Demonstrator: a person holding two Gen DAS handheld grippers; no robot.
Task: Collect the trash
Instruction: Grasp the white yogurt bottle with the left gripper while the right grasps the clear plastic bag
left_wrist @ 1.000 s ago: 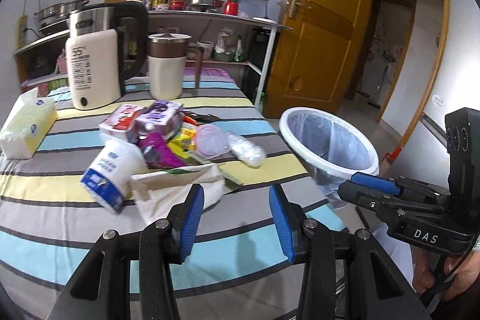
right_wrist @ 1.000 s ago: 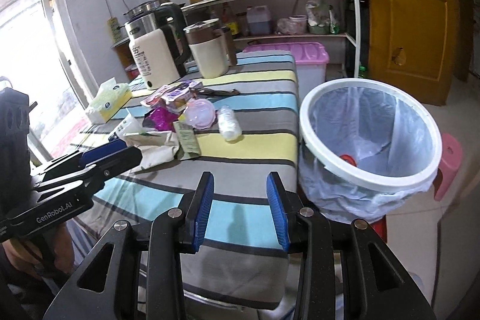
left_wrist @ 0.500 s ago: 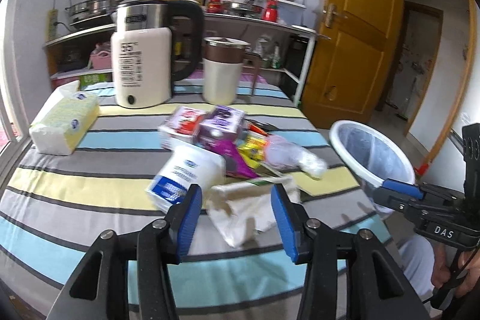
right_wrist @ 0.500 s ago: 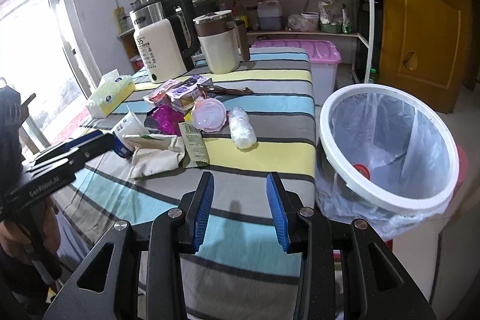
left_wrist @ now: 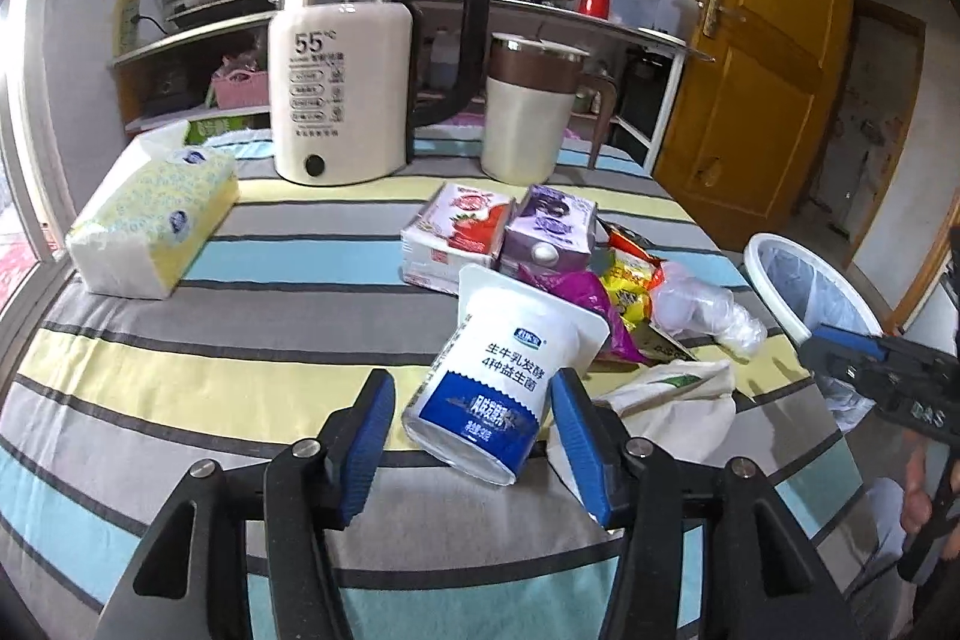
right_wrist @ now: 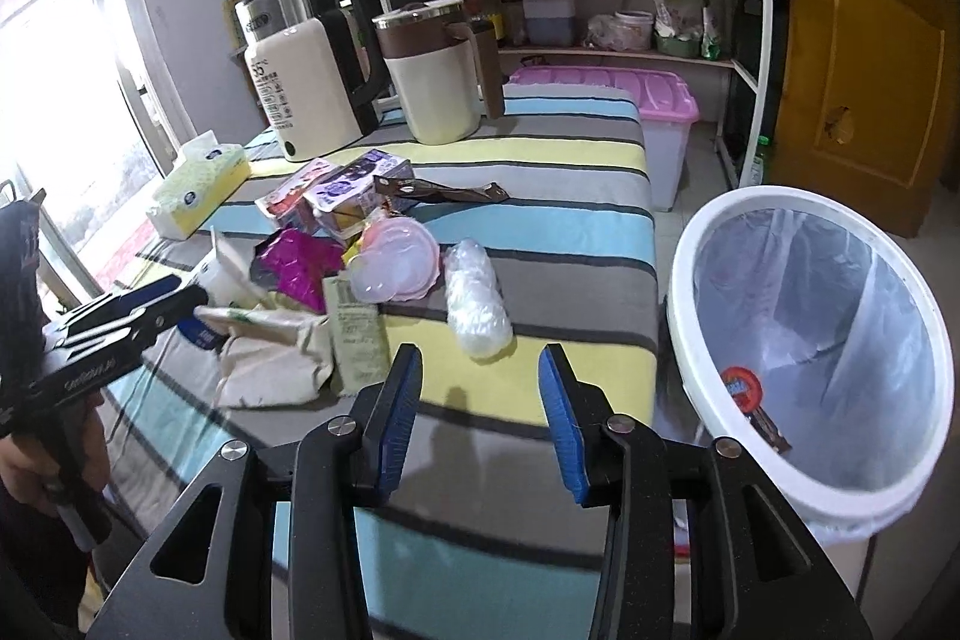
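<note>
- The left tongs [left_wrist: 474,418] are spread wide, their blue pads on either side of a tipped-over yogurt cup [left_wrist: 507,370] — the pads stand just beside it, not pressing on it.
- The yogurt cup lies on the striped worktop [left_wrist: 180,364], its wide mouth toward 12 o'clock and its base toward the camera.
- At 3 o'clock of the cup, just beside it, lies a crumpled paper bag [left_wrist: 672,400]; at 1 o'clock sit a purple wrapper [left_wrist: 576,295] and a yellow snack packet [left_wrist: 630,289].
- Two small cartons [left_wrist: 498,235] stand side by side at 12 o'clock of the cup, with a kettle [left_wrist: 342,82] and a jug [left_wrist: 528,106] well behind them.
- A tissue pack [left_wrist: 156,214] sits at 10 o'clock, well apart from the litter.
- The right tongs [right_wrist: 480,418] are open and hold nothing — they hang over the worktop's near edge.
- In the right view a clear plastic bottle [right_wrist: 477,301] lies at 12 o'clock of these tongs, and a white bin [right_wrist: 708,244] with a liner stands off the worktop at 3 o'clock.
</note>
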